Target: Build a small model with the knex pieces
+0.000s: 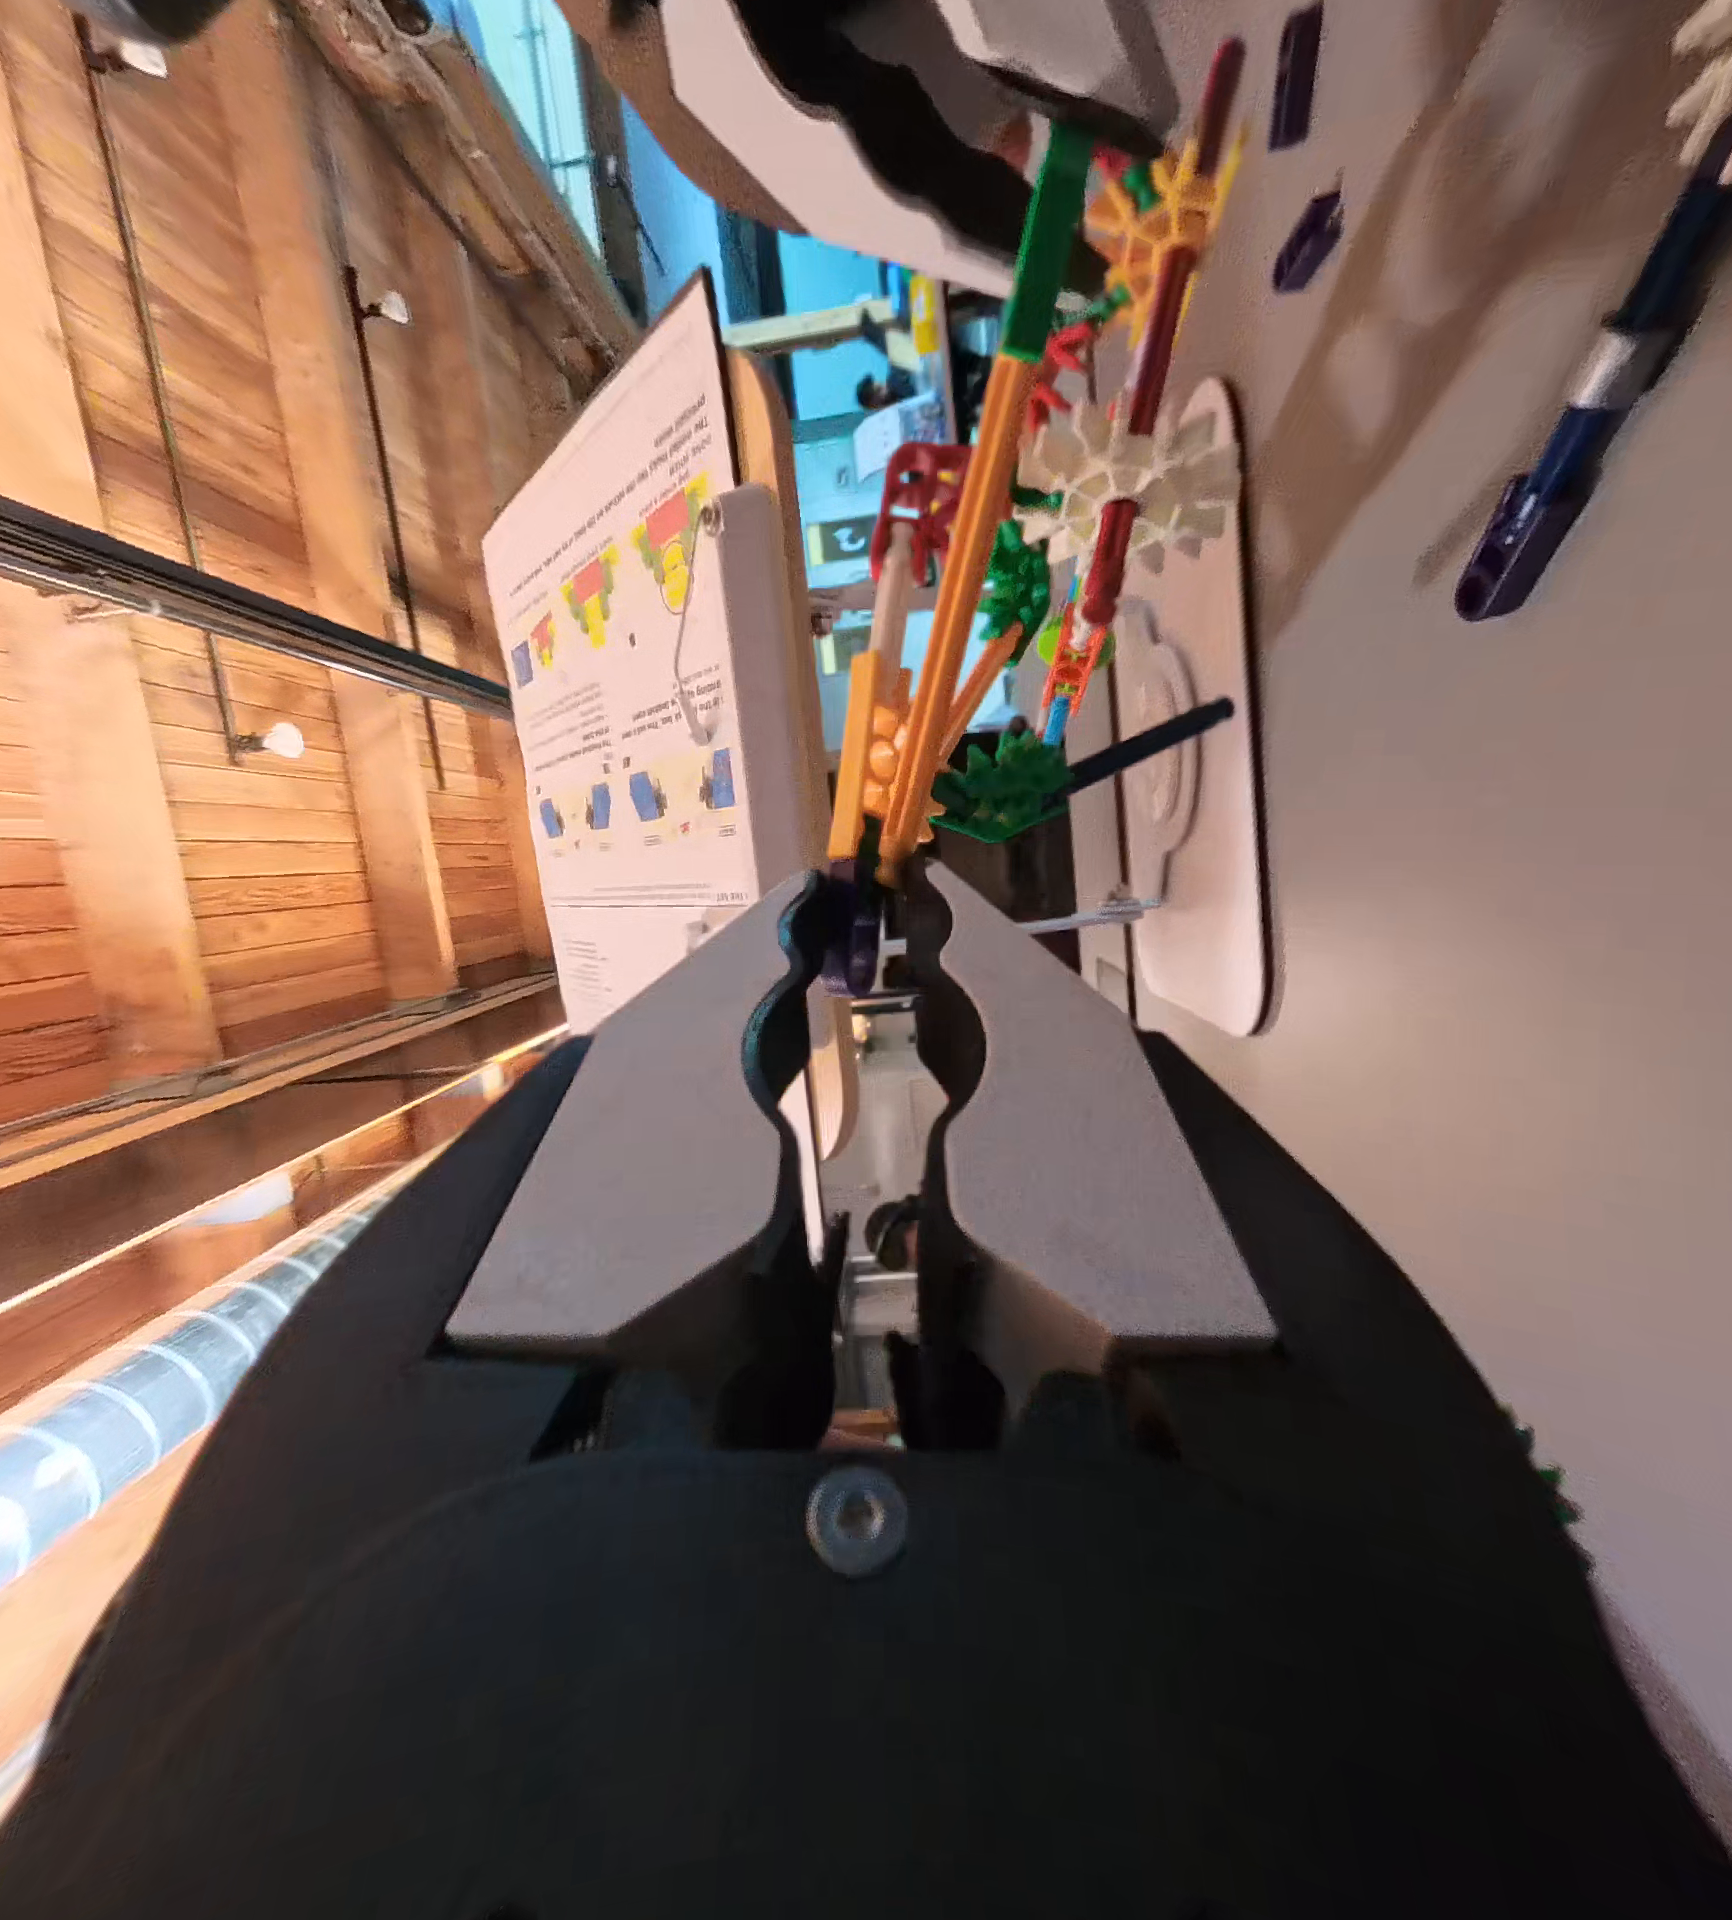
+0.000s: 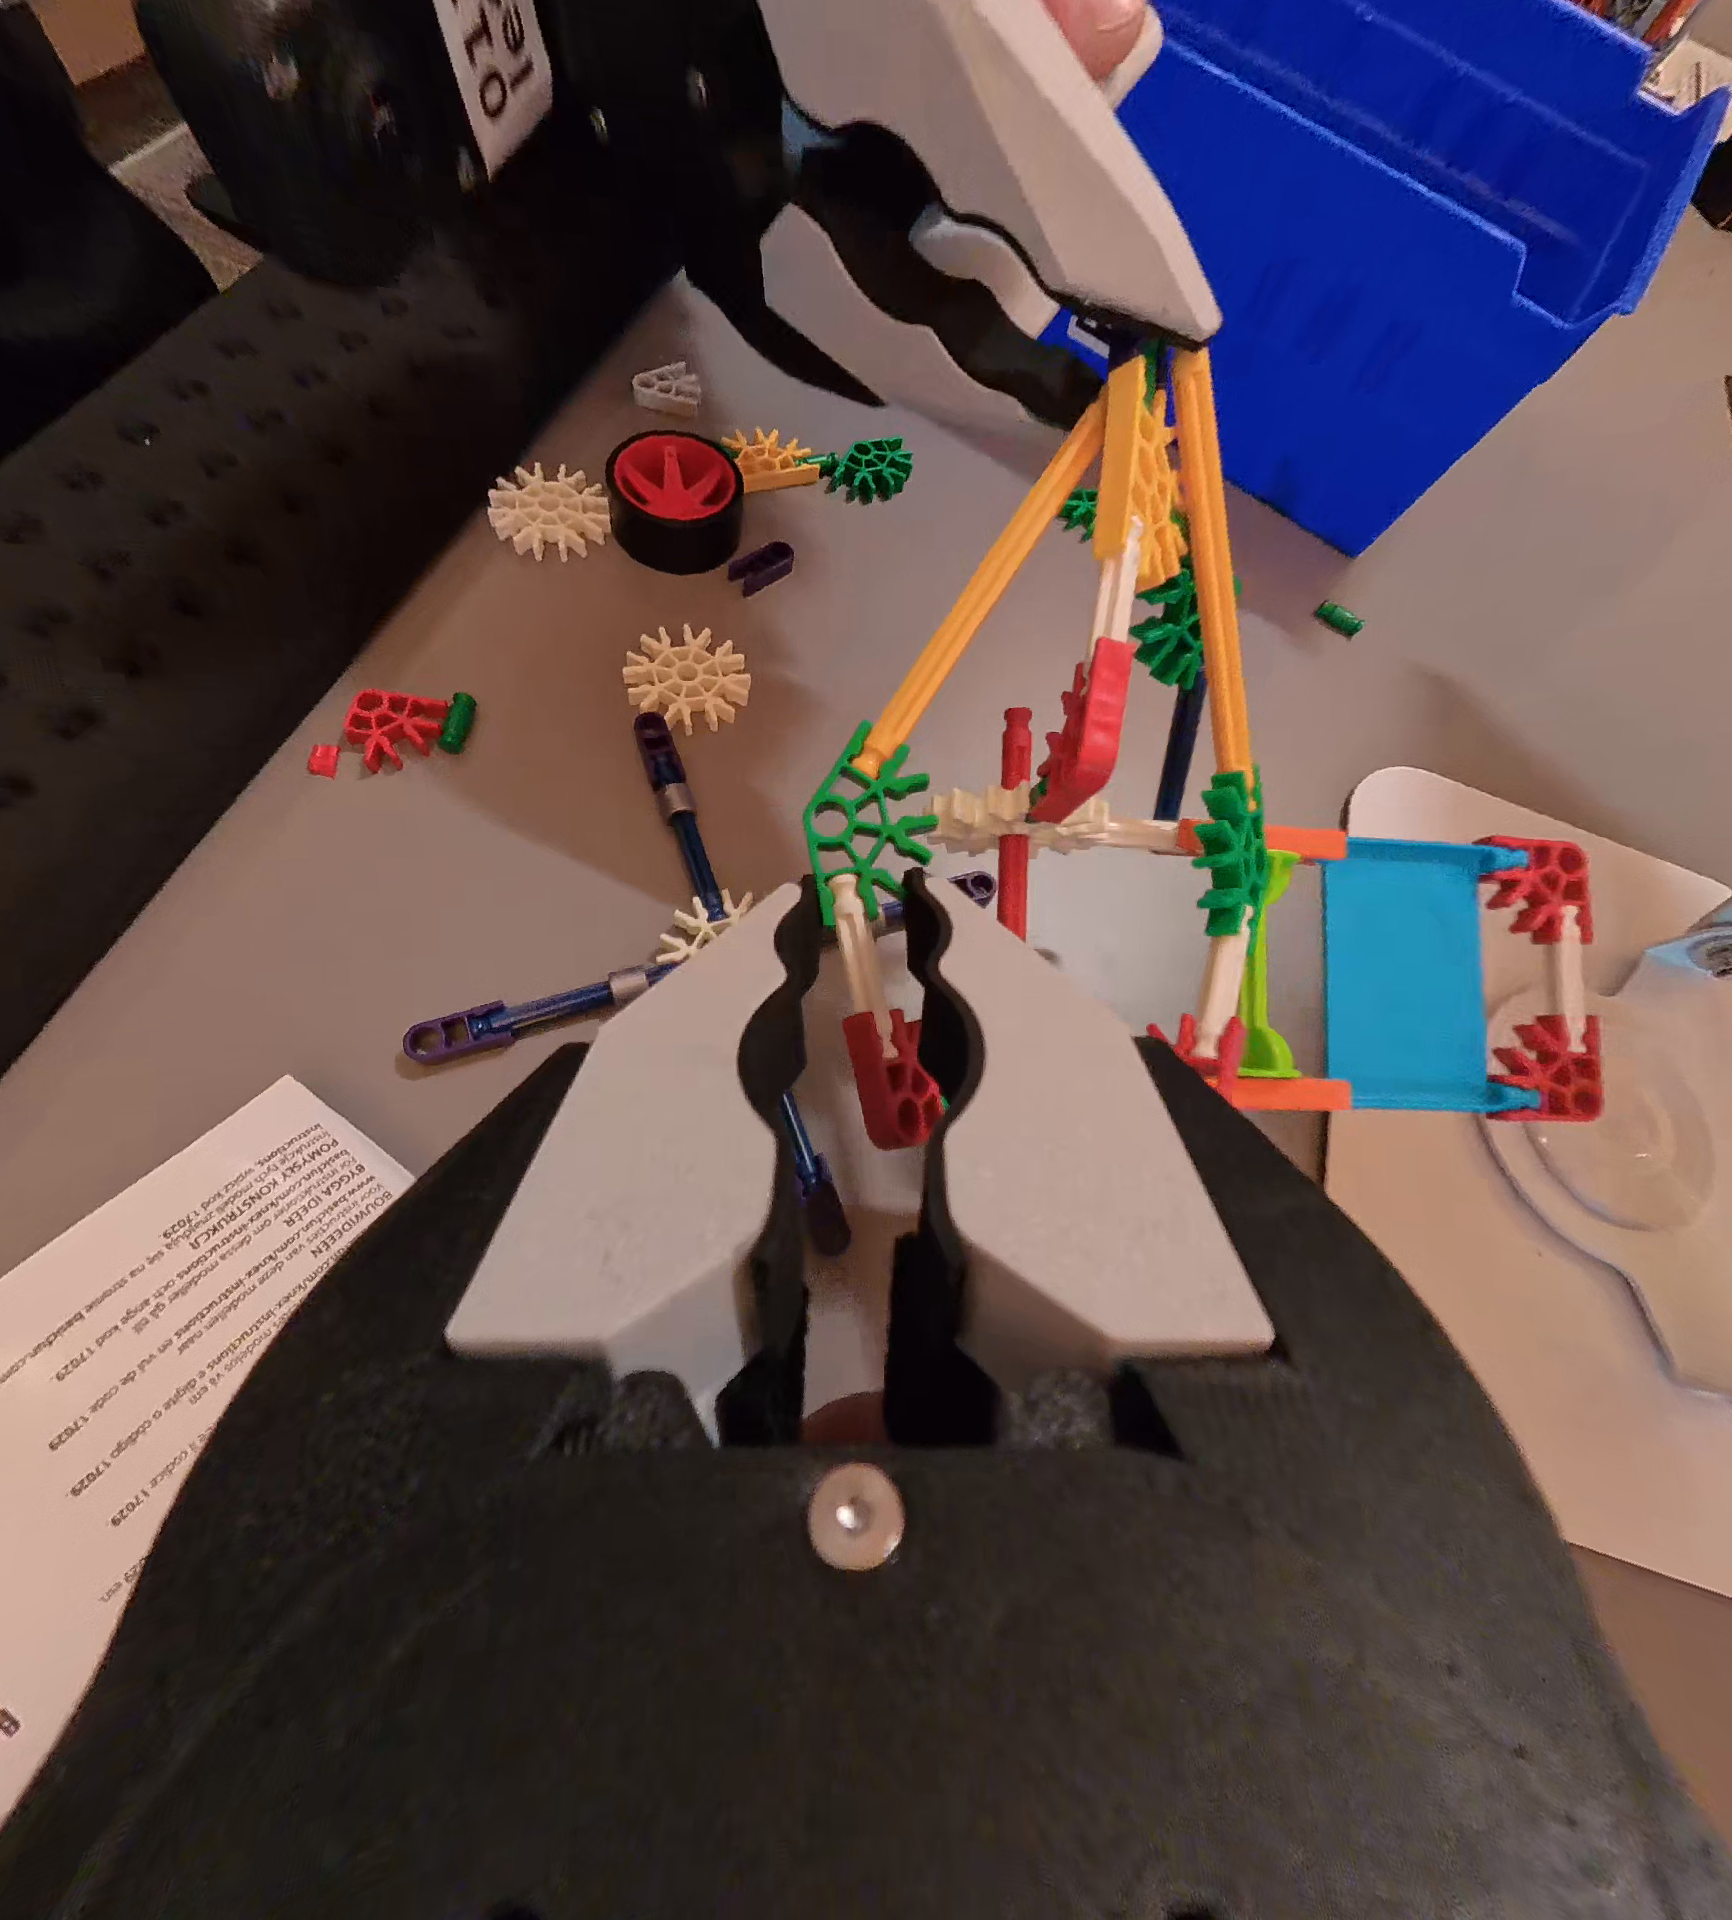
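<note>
A rod-and-connector toy model (image 2: 1101, 790) stands near the middle of the grey surface (image 2: 529, 883), its base partly on a white plate (image 2: 1464, 1351) toward the surface's right edge, with a blue bin (image 2: 1361, 312) behind it at the far edge. The left gripper (image 1: 867, 894) is clamped on the model's apex, where the yellow rods (image 2: 987, 582) meet a purple connector (image 1: 854, 940); in the right wrist view it reaches down from above onto that same peak. The right gripper (image 2: 857, 904) has its jaws a little apart around the short white rod (image 2: 857, 961) that runs from the green corner connector (image 2: 862, 821) to a red connector (image 2: 893, 1081); whether the pads touch the rod I cannot tell. The model looks light and hollow, made of thin, smooth, stiff plastic held only by snap joints, so I judge it would come apart or twist under a hard squeeze or a sideways pull. The safest holds seem to be the connectors and rod ends by a joint, not mid-span of the long rods. Loose parts lie toward the surface's left edge: a red-hubbed wheel (image 2: 675, 499), cream snowflake connectors (image 2: 685, 677), dark blue rods (image 2: 680, 821). A printed sheet (image 2: 166, 1299) lies at the near left corner.
</note>
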### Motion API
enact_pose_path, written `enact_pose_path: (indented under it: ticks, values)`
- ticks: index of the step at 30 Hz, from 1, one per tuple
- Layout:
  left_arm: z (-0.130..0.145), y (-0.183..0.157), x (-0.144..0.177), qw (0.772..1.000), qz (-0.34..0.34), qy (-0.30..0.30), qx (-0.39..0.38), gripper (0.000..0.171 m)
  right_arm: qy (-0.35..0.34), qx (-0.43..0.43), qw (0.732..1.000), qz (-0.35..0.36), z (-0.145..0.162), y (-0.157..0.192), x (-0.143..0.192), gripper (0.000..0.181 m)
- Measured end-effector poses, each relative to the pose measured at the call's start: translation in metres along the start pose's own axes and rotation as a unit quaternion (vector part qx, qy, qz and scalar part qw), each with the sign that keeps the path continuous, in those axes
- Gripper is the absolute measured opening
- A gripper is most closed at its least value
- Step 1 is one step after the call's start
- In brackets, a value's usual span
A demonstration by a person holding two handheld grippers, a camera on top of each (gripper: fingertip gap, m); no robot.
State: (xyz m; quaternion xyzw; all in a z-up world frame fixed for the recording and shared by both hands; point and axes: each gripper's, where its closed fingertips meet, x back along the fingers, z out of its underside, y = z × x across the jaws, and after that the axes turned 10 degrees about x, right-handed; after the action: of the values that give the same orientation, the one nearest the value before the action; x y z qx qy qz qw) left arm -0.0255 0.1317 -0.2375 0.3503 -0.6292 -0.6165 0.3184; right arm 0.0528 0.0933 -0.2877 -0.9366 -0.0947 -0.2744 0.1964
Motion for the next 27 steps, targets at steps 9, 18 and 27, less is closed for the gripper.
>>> enact_pose_path:
  ticks: [9,18,27]
  values:
    - [0.025,-0.033,0.009,0.969,0.128,0.066,0.203,0.030,0.015,0.000,1.000,-0.020,0.007,0.009,-0.012,0.014]
    - [0.002,-0.050,0.035,0.599,0.371,0.029,0.709,0.037,0.044,0.027,0.998,-0.038,0.011,0.020,-0.022,0.013]
    - [-0.001,-0.062,0.033,0.523,0.397,0.044,0.753,0.016,0.087,0.048,0.994,-0.049,0.019,0.029,-0.035,0.014]
